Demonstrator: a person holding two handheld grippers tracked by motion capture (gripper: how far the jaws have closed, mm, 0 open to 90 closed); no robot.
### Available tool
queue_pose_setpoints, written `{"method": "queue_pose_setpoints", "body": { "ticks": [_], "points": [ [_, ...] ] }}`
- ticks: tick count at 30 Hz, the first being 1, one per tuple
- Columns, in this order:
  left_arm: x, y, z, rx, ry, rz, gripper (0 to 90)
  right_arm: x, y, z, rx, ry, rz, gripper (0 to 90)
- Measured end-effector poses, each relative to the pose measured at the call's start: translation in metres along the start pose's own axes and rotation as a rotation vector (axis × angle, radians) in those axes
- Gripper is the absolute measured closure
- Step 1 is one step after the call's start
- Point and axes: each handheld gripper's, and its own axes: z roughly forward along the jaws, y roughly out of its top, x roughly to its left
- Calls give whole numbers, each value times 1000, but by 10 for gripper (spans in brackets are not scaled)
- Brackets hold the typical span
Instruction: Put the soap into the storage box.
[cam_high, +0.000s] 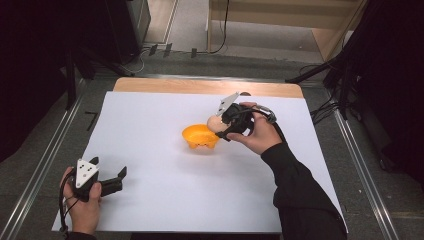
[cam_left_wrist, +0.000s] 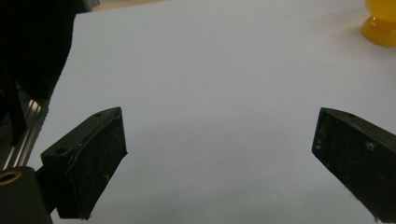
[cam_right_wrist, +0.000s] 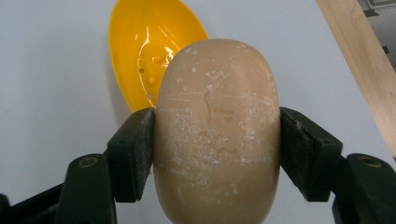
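Observation:
A tan oval soap bar (cam_right_wrist: 217, 130) with white scuffs is clamped between the two black jaws of my right gripper (cam_right_wrist: 217, 149). In the high view that gripper (cam_high: 218, 125) holds the soap (cam_high: 214, 123) at the right rim of an orange bowl-shaped dish (cam_high: 200, 135), just above it. The dish (cam_right_wrist: 149, 49) has small holes in its bottom and nothing in it. My left gripper (cam_high: 121, 179) rests near the table's front left corner, jaws wide apart with nothing between them (cam_left_wrist: 219, 154). A bit of the orange dish (cam_left_wrist: 380, 25) peeks in at the top right of the left gripper view.
A white sheet (cam_high: 150, 130) covers the table; a strip of bare wood (cam_high: 200, 86) runs along its far edge. Metal rails (cam_high: 45, 165) flank the table on both sides. Dark stands and cables (cam_high: 340, 75) sit beyond the right far corner.

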Motion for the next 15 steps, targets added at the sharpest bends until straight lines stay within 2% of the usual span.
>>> {"method": "queue_pose_setpoints", "body": {
  "ticks": [4, 10, 15],
  "points": [
    [-3, 0, 1, 5, 13, 22, 34, -1, 8, 4, -7, 20, -17, 336],
    [0, 0, -1, -12, 7, -6, 32, 0, 19, 13, -6, 54, -39, 335],
    [1, -1, -1, -14, -8, -3, 29, 2, 25, 19, -4, 86, -66, 334]
  ]
}}
